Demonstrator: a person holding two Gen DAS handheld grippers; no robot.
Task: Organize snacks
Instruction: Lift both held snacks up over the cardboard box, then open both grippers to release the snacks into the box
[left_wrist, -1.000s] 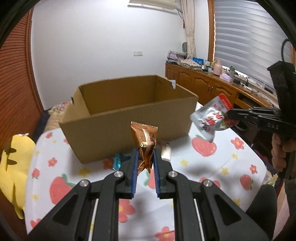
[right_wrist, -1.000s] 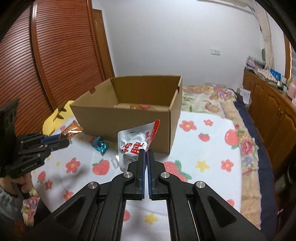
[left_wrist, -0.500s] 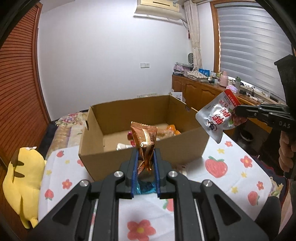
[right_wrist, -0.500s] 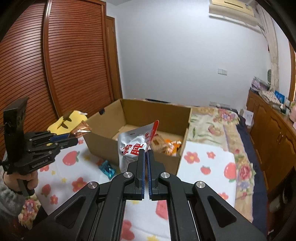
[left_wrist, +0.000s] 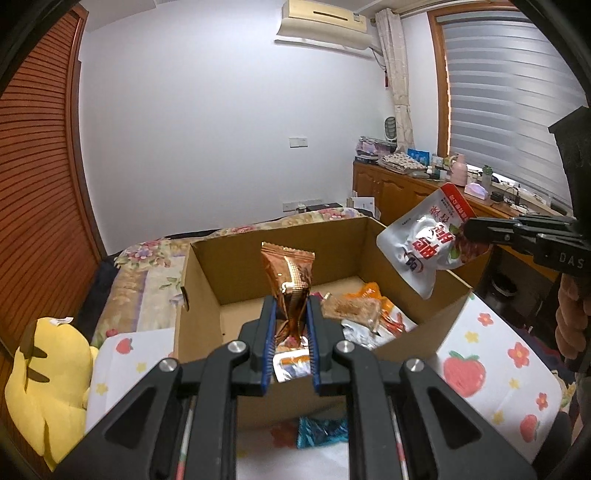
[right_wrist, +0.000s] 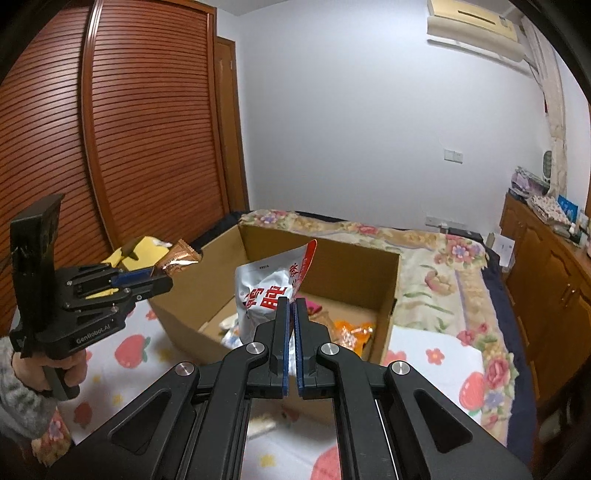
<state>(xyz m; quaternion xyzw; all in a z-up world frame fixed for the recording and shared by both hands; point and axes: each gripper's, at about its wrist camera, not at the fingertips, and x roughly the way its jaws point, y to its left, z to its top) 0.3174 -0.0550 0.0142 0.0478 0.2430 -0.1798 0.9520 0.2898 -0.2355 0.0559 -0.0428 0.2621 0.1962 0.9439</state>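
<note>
My left claw (left_wrist: 291, 325) is clamped on a copper wrapper (left_wrist: 290, 280), held upright over the near side of the open cardboard box (left_wrist: 207, 295). My right claw (right_wrist: 291, 314) pinches a white pouch (right_wrist: 262, 291) above the box's right side; other snacks (left_wrist: 354, 310) lie inside.

left gripper (right_wrist: 159, 280) body reads "genrobot.ai" – right gripper (left_wrist: 469, 230), "das".
</note>
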